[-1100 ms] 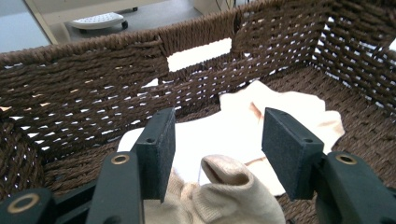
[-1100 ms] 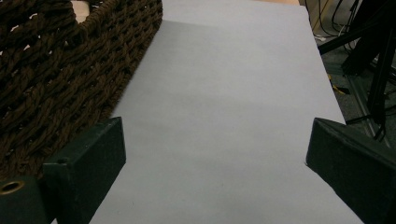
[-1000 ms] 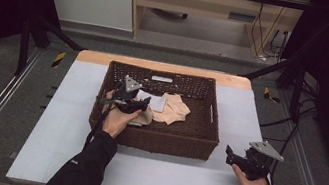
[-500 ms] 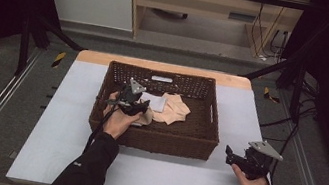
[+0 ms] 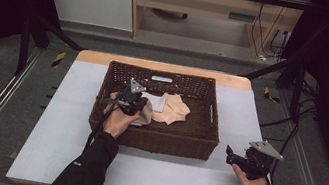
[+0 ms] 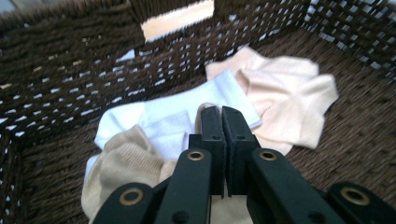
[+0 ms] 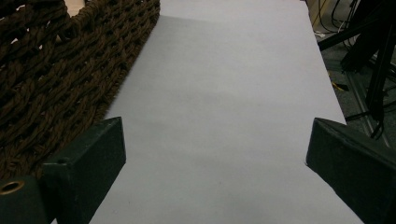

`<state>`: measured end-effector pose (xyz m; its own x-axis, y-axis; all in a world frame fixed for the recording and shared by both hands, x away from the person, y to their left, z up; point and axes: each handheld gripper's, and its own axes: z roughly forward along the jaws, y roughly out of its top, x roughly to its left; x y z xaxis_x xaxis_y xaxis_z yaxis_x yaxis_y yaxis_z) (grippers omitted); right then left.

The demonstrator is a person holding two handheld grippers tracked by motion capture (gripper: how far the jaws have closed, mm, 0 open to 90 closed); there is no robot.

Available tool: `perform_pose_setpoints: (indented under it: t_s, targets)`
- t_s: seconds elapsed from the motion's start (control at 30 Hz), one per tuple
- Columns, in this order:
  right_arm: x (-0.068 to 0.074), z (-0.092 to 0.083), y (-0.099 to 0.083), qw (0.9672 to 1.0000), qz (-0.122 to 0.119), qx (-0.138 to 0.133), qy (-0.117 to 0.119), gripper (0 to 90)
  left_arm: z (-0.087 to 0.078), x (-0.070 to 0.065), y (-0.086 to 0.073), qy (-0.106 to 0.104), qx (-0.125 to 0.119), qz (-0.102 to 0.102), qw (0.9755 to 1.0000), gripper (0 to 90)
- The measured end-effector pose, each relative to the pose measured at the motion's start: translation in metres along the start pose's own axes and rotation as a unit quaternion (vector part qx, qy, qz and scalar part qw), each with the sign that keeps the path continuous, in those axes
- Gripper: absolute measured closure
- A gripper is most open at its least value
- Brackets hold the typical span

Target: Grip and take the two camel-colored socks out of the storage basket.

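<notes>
Socks lie in a loose heap on the floor of the dark wicker basket [image 5: 212,131], and picking them out is the job I judge to be in hand. Nothing has left the basket yet: the grey tabletop [image 5: 69,107] around it holds no sock, so almost all of the work is ahead of me.

My left claw [image 6: 222,112] is down inside the basket, over the left part of the heap, and its jaws have just been closing. In the left gripper view they now stand pressed together, tips right at the edge of the white sock [image 6: 163,119]. A sliver of cloth seems to sit at the tips, but I cannot tell for sure whether they have pinched it or met on nothing. If it is a grip, it is a thin one, and I would lift gently.

My right claw [image 7: 215,135] waits off the basket's near right corner, low over bare table, jaws spread wide and empty.

As for the socks themselves: the white sock is ribbed and lies flat in the middle. A tan sock [image 6: 123,158] is bunched just beside it, partly overlapping it on the near side. A peach sock [image 6: 289,100], perhaps a pair, is spread toward the basket's middle, touching the white one. All look soft, limp and easy to snag together.
</notes>
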<state>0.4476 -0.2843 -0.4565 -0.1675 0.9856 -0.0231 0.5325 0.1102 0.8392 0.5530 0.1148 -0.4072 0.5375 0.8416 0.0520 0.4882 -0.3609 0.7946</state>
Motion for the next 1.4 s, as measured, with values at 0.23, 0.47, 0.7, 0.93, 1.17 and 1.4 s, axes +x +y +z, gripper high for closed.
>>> perform_pose_setpoints:
  t_s: [0.23, 0.47, 0.7, 0.93, 1.17, 1.4]
  targets:
    - [-0.001, 0.0, 0.0, 1.0, 0.0, -0.001, -0.002, 5.1, -0.009, 0.005, 0.002, -0.036, -0.065, -0.032, 0.9967, 87.8]
    - [-0.001, 0.0, 0.0, 1.0, 0.0, -0.001, 0.0, 5.2, -0.016, 0.016, 0.007, -0.045, -0.101, -0.077, 0.9908, 88.0]
    - [-0.001, 0.0, 0.0, 1.0, 0.002, -0.002, -0.002, 5.1, -0.037, 0.017, 0.022, -0.033, -0.147, -0.067, 0.9864, 88.1]
    - [-0.002, -0.001, 0.0, 1.0, 0.001, -0.001, -0.002, 5.1, -0.058, 0.01, 0.034, -0.031, -0.174, -0.05, 0.983, 88.2]
    - [-0.002, -0.001, 0.0, 1.0, 0.003, -0.003, -0.003, 5.1, -0.085, -0.002, 0.045, -0.043, -0.197, -0.034, 0.9789, 88.3]
    - [-0.002, -0.003, 0.0, 0.9999, 0.006, -0.007, -0.005, 5.3, -0.108, -0.016, 0.043, -0.062, -0.211, -0.028, 0.975, 88.3]
